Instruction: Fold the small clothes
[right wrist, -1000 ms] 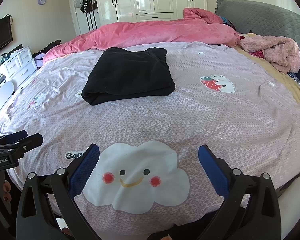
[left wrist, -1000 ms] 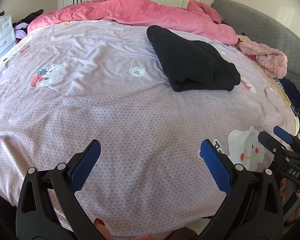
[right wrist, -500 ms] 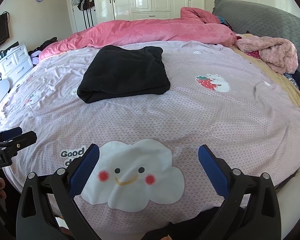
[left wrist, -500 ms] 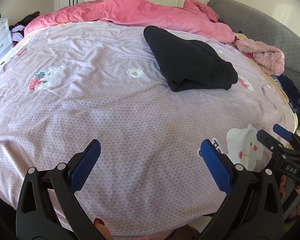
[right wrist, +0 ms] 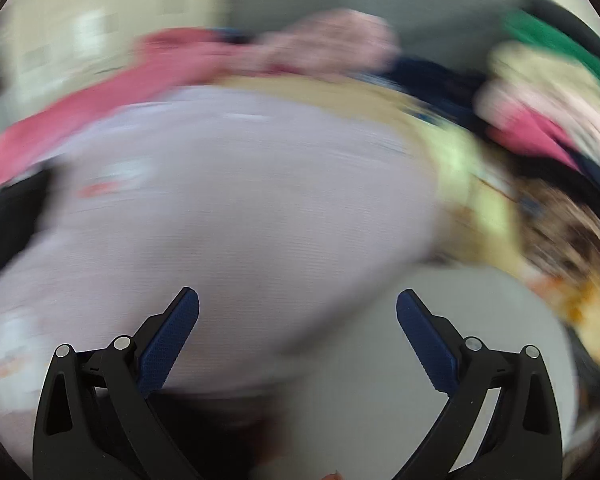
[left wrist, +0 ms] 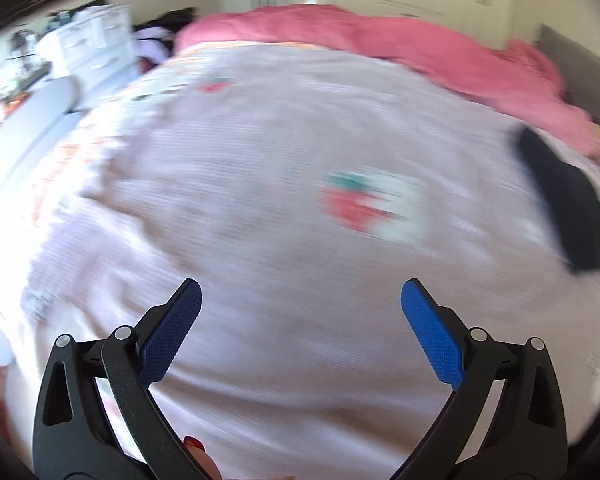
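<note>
Both views are smeared with blur. Nearest in the left wrist view, the left gripper (left wrist: 300, 312) has its blue-padded fingers (left wrist: 172, 332) spread wide with nothing between them, hanging over the near edge of the pale lilac printed bedsheet (left wrist: 260, 240). A red-painted fingernail (left wrist: 194, 445) peeks in at the bottom. Mid-sheet sits a blurry strawberry print (left wrist: 356, 204). Out at the sheet's right edge lies the folded black garment (left wrist: 568, 208), well apart from the gripper. Beyond, a rumpled pink duvet (left wrist: 380, 40) runs along the far edge.

Over to the right gripper (right wrist: 298, 320): fingers apart, empty, above the sheet's near right corner. The black garment (right wrist: 12, 220) shows at the left edge; a blurred heap of mixed clothes (right wrist: 540, 100) lies far right.
</note>
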The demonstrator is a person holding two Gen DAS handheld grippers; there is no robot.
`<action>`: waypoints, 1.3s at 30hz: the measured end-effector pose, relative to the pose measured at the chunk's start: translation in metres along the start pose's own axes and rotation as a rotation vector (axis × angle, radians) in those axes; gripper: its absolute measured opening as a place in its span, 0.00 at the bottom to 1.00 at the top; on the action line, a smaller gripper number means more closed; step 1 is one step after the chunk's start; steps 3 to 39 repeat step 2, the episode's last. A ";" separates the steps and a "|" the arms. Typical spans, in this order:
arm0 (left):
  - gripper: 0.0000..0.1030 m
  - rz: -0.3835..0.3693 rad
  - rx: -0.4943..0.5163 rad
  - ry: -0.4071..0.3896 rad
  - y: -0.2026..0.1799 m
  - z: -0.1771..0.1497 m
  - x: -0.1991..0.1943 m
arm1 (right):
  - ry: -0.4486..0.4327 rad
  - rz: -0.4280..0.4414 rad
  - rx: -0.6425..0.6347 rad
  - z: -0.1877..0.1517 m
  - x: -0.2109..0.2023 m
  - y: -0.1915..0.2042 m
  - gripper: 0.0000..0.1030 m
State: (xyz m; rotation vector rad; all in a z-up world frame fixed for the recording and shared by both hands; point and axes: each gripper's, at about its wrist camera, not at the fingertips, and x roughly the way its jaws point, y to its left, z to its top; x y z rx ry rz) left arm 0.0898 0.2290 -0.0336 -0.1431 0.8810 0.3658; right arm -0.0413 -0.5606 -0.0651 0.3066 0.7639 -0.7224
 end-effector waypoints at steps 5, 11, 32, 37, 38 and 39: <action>0.91 0.102 -0.052 0.038 0.056 0.023 0.030 | 0.014 -0.049 0.075 -0.002 0.011 -0.028 0.96; 0.91 0.102 -0.052 0.038 0.056 0.023 0.030 | 0.014 -0.049 0.075 -0.002 0.011 -0.028 0.96; 0.91 0.102 -0.052 0.038 0.056 0.023 0.030 | 0.014 -0.049 0.075 -0.002 0.011 -0.028 0.96; 0.91 0.102 -0.052 0.038 0.056 0.023 0.030 | 0.014 -0.049 0.075 -0.002 0.011 -0.028 0.96; 0.91 0.102 -0.052 0.038 0.056 0.023 0.030 | 0.014 -0.049 0.075 -0.002 0.011 -0.028 0.96; 0.91 0.102 -0.052 0.038 0.056 0.023 0.030 | 0.014 -0.049 0.075 -0.002 0.011 -0.028 0.96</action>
